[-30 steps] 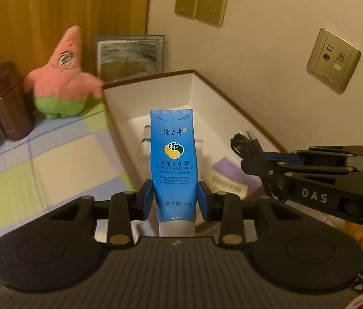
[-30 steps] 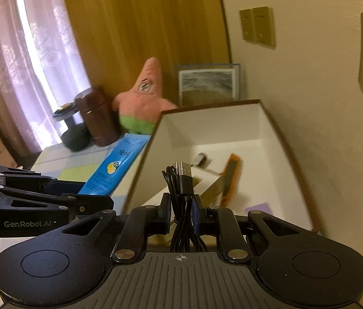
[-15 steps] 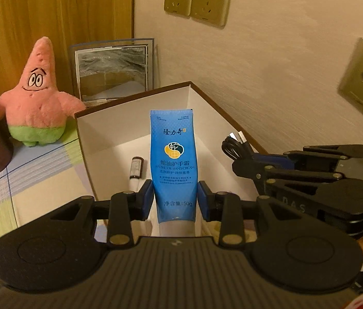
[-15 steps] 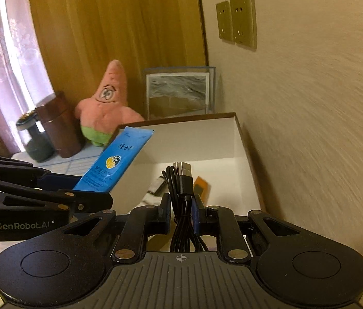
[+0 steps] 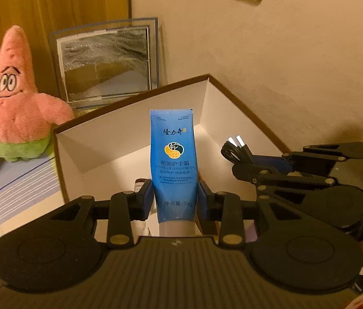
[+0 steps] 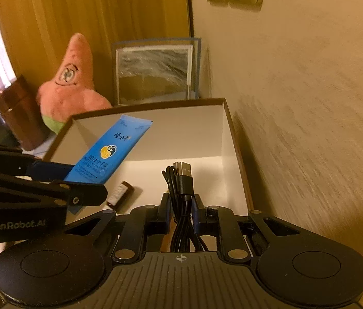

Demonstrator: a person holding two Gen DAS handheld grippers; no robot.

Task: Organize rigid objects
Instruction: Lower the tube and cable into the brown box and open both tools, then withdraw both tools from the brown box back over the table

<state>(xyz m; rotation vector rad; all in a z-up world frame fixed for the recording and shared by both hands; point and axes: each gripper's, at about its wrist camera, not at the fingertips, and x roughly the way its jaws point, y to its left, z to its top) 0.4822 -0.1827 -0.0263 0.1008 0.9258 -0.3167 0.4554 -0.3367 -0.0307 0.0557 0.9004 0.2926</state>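
A: Left wrist view: the blue hand-cream tube (image 5: 173, 163) stands upright, pinched near its cap end by the left gripper (image 5: 175, 200), above the near part of the white box (image 5: 132, 134).

B: And the right gripper (image 6: 180, 209)?

A: Clamped tight on a bundled black USB cable (image 6: 181, 180), also over the box; bare floor beyond it, wall close on the right.

B: Writing?

A: "50g" on the tube; "GenRobot.AI" on the left gripper.
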